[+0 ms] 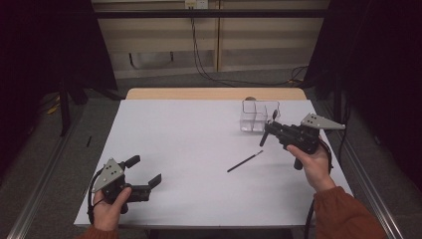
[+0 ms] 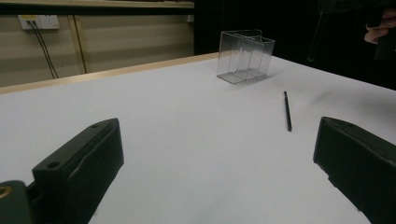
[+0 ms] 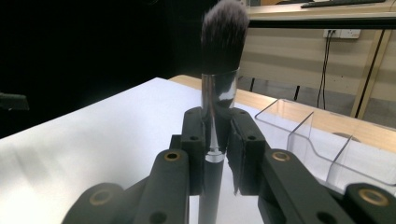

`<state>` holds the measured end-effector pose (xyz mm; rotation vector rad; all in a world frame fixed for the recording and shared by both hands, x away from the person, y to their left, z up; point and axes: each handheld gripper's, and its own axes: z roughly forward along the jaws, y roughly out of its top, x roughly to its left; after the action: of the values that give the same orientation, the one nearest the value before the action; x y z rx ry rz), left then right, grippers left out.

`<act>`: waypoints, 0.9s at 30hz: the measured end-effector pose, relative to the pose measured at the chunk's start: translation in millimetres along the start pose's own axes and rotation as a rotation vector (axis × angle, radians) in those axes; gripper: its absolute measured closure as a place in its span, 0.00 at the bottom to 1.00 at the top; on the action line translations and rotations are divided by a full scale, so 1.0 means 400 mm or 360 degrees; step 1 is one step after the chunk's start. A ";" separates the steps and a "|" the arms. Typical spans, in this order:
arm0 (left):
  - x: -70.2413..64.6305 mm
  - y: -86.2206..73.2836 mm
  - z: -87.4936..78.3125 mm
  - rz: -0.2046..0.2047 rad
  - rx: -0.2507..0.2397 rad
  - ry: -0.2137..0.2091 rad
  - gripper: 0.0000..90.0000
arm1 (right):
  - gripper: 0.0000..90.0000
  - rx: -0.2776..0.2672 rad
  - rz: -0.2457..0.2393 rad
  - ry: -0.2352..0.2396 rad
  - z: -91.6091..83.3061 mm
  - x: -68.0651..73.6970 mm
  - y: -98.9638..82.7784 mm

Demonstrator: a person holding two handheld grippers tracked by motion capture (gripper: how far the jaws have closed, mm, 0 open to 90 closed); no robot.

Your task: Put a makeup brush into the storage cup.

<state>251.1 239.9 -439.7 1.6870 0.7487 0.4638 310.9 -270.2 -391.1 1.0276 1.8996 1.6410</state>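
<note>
We see the right gripper (image 1: 269, 130) clenched on a makeup brush (image 3: 219, 93), its jaws pinching the shiny ferrule so the bristle head stands up above them and the dark handle hangs below, with the clear plastic organizer (image 1: 259, 115) just beyond and beside its jaws. Our left gripper (image 1: 145, 172) rests low over the white table (image 1: 189, 134) with its jaws spread wide and nothing between them. A thin black pencil (image 1: 245, 161) lies flat ahead of it, between the two grippers and apart from both.
</note>
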 end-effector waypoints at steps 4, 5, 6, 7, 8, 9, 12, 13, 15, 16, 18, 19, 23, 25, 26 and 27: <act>0.002 0.000 -0.001 -0.0011 -0.0008 0.0000 0.02 | 0.87 -0.0012 -0.0002 -0.0018 0.003 -0.009 0.012; 0.002 0.000 -0.001 0.0006 0.0001 0.0015 0.02 | 0.87 -0.0003 -0.0023 -0.0034 0.004 -0.015 0.021; 0.002 0.001 -0.001 0.0007 0.0002 0.0015 0.02 | 0.87 -0.0007 -0.0023 -0.0033 0.005 -0.018 0.025; 0.002 0.001 -0.001 0.0007 0.0002 0.0015 0.02 | 0.87 -0.0007 -0.0023 -0.0033 0.005 -0.018 0.025; 0.002 0.001 -0.002 -0.0001 -0.0011 0.0013 0.02 | 0.87 -0.0010 -0.0022 -0.0038 0.005 -0.022 0.029; 0.003 0.001 -0.003 -0.0004 -0.0013 0.0013 0.02 | 0.87 -0.0011 -0.0029 -0.0045 0.004 -0.027 0.034; 0.004 0.002 -0.004 0.0005 -0.0002 0.0017 0.02 | 0.87 -0.0021 -0.0035 -0.0063 0.003 -0.038 0.046; 0.005 0.001 -0.004 0.0007 0.0002 0.0018 0.02 | 0.87 -0.0025 -0.0039 -0.0076 0.003 -0.042 0.050; 0.006 0.002 -0.004 0.0016 0.0011 0.0014 0.02 | 0.87 -0.0028 -0.0040 -0.0099 0.001 -0.056 0.062; 0.006 0.002 -0.004 0.0019 0.0009 0.0013 0.02 | 0.87 -0.0031 -0.0042 -0.0110 0.003 -0.061 0.064; 0.003 0.003 -0.005 0.0018 0.0001 0.0012 0.02 | 0.87 -0.0012 -0.0051 -0.0129 0.007 -0.070 0.069; 0.002 0.004 -0.005 0.0024 0.0000 0.0009 0.02 | 0.87 -0.0010 -0.0055 -0.0138 0.009 -0.074 0.071; 0.002 0.003 -0.003 0.0028 0.0006 0.0002 0.02 | 0.87 -0.0019 -0.0057 -0.0169 0.016 -0.087 0.087; 0.003 0.003 -0.005 0.0021 0.0007 0.0010 0.02 | 0.87 -0.0020 -0.0070 -0.0185 0.020 -0.093 0.098; 0.004 0.003 -0.005 0.0025 0.0006 0.0010 0.02 | 0.87 -0.0026 -0.0075 -0.0194 0.021 -0.095 0.104; 0.004 0.003 -0.005 0.0025 0.0006 0.0010 0.02 | 0.87 -0.0031 -0.0084 -0.0199 0.022 -0.099 0.111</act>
<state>251.3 242.4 -438.2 1.6964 0.7416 0.4787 354.0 -293.2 -355.8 1.0383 1.8110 1.5264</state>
